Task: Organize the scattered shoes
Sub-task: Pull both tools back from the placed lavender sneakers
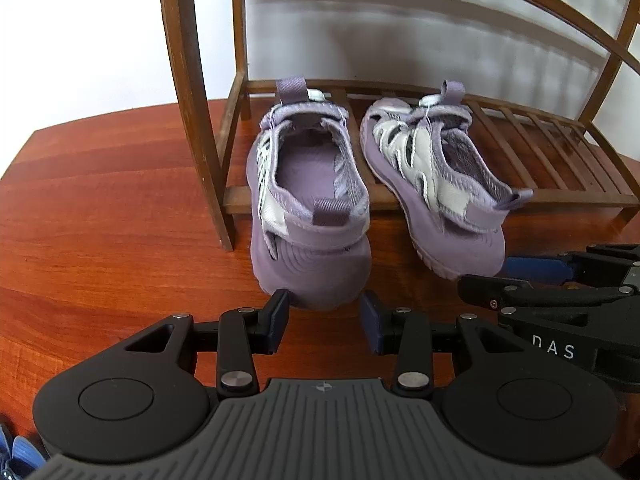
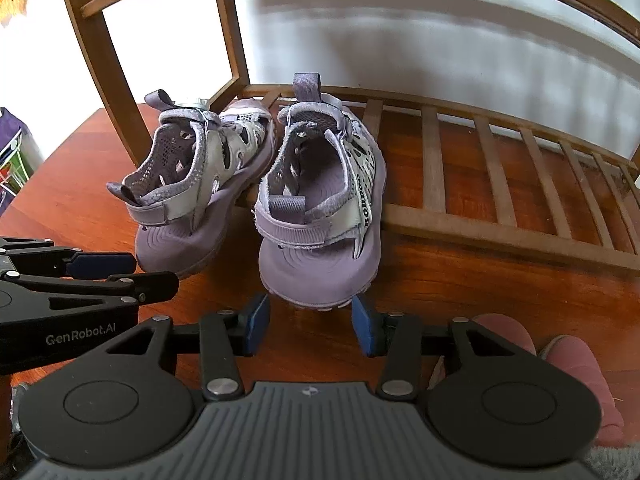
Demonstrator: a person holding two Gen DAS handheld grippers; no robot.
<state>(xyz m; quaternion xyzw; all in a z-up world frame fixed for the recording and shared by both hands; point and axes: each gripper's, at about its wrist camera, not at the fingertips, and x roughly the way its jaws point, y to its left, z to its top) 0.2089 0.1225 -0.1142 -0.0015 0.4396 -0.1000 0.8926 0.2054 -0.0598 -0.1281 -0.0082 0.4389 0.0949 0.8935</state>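
Two purple-and-white sandals rest with toes on the lowest slats of a wooden shoe rack (image 1: 520, 152) and heels hanging over its front rail. In the left wrist view, the left sandal (image 1: 308, 208) sits straight ahead and the right sandal (image 1: 436, 184) beside it. My left gripper (image 1: 325, 318) is open, its fingertips just at the left sandal's heel, holding nothing. In the right wrist view, the right sandal (image 2: 320, 208) is straight ahead, the left sandal (image 2: 192, 184) beside it. My right gripper (image 2: 308, 320) is open at the right sandal's heel, empty.
The rack (image 2: 500, 184) stands on a red-brown wooden floor (image 1: 100, 200) against a white wall. Its slats run free to the right of the sandals. A pink shoe (image 2: 572, 368) lies at the lower right. Blue shoes (image 1: 16, 456) show at the lower left.
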